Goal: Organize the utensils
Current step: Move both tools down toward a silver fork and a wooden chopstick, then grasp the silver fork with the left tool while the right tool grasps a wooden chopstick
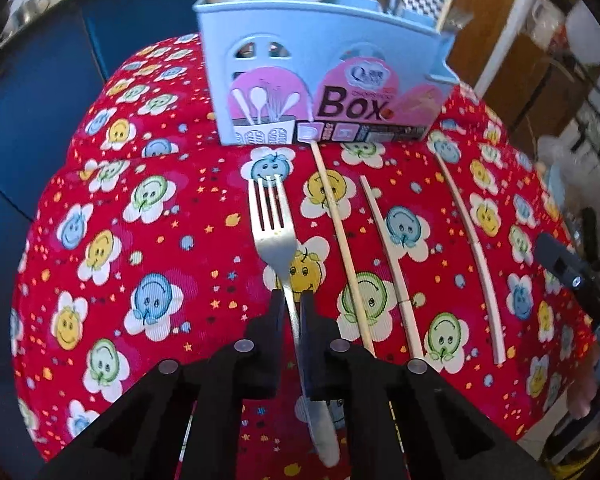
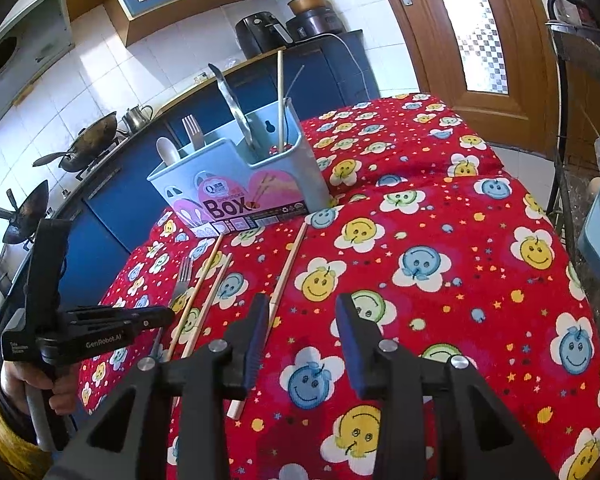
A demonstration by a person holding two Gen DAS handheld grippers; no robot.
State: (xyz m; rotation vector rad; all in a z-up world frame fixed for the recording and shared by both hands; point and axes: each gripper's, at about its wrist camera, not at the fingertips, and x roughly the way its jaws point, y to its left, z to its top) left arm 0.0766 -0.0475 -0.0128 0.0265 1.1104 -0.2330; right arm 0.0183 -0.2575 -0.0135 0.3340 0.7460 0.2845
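Left wrist view first: left gripper (image 1: 291,300) clamped on the neck of the fork (image 1: 270,216), tines toward the light-blue utensil box (image 1: 320,68) at the far edge of the red smiley tablecloth (image 1: 148,240). Pick-up step in hand, by the look of it. Next move calls for a lift clear of the cloth, then a carry to a box compartment (probably the left one, where another fork (image 2: 193,131) and a spoon (image 2: 168,151) already stand). To the right of the fork, three chopsticks (image 1: 342,236) loose on the cloth, the nearest close beside the gripper, so a straight lift without a sideways drag. Right wrist view: right gripper (image 2: 302,334) partly open and empty, just right of the rightmost chopstick (image 2: 286,272).
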